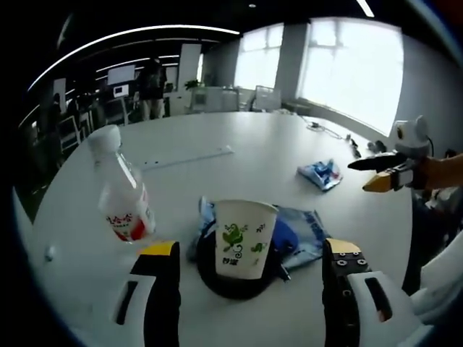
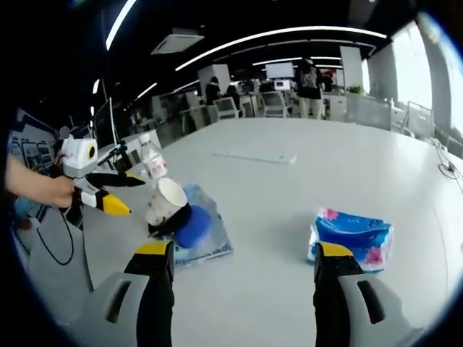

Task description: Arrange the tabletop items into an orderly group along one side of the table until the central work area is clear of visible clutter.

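A white paper cup (image 1: 244,244) with a green print stands on a black round base (image 1: 230,288), on top of a blue packet in a clear bag (image 1: 302,230). My left gripper (image 1: 251,250) is open, one jaw on each side of the cup, not touching it. A clear bottle (image 1: 123,196) with a white cap and red label stands to the left. Farther right lies a blue tissue pack (image 1: 320,174). My right gripper (image 2: 242,253) is open over bare table, with the tissue pack (image 2: 352,238) just beyond its right jaw. It also shows from the side as the right gripper (image 1: 370,176).
The white table (image 1: 239,134) is round and wide. A thin white strip (image 1: 189,157) lies toward its far side and a cable (image 1: 327,131) runs near the far right edge. A hand (image 2: 42,189) holds the left gripper (image 2: 124,192). Chairs, desks and a standing person are beyond.
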`<state>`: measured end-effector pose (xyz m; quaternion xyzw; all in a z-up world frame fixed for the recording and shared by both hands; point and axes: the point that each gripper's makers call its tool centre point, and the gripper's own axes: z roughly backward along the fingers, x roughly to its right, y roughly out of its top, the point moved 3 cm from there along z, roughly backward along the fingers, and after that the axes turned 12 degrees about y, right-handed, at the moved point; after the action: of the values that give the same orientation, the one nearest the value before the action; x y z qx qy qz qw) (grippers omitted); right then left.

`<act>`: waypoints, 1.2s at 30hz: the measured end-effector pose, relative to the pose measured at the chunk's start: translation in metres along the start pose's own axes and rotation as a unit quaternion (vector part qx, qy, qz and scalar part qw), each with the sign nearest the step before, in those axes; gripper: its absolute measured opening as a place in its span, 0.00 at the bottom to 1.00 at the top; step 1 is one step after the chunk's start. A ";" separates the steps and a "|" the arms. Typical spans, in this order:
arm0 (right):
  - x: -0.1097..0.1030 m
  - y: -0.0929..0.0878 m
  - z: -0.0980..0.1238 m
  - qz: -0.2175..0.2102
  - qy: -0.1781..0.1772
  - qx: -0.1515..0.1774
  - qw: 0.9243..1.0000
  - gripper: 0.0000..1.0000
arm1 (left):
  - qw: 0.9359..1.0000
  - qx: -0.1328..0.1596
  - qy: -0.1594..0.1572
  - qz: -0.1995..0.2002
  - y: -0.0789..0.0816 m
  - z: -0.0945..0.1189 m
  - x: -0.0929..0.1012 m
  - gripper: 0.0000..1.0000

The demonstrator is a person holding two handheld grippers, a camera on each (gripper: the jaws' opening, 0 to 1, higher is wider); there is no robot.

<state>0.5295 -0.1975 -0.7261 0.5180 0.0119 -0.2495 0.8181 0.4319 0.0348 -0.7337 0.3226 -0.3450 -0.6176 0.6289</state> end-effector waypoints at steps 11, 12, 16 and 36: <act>-0.004 0.003 -0.016 -0.006 0.011 0.000 1.000 0.76 | 1.000 -0.007 0.000 -0.003 -0.004 -0.008 -0.005 0.76; -0.004 0.003 -0.018 -0.006 0.012 0.000 1.000 0.76 | 1.000 -0.008 0.000 -0.002 -0.004 -0.009 -0.005 0.76; -0.005 0.002 -0.024 -0.008 0.018 -0.003 1.000 0.76 | 1.000 -0.013 -0.001 -0.002 -0.007 -0.014 -0.005 0.75; -0.016 0.006 -0.059 -0.016 0.047 -0.011 0.999 0.74 | 1.000 -0.024 -0.005 0.001 -0.011 -0.027 -0.006 0.73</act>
<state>0.5322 -0.1386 -0.7437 0.5199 0.0611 -0.2375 0.8183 0.4484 0.0405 -0.7578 0.3042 -0.3329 -0.6269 0.6354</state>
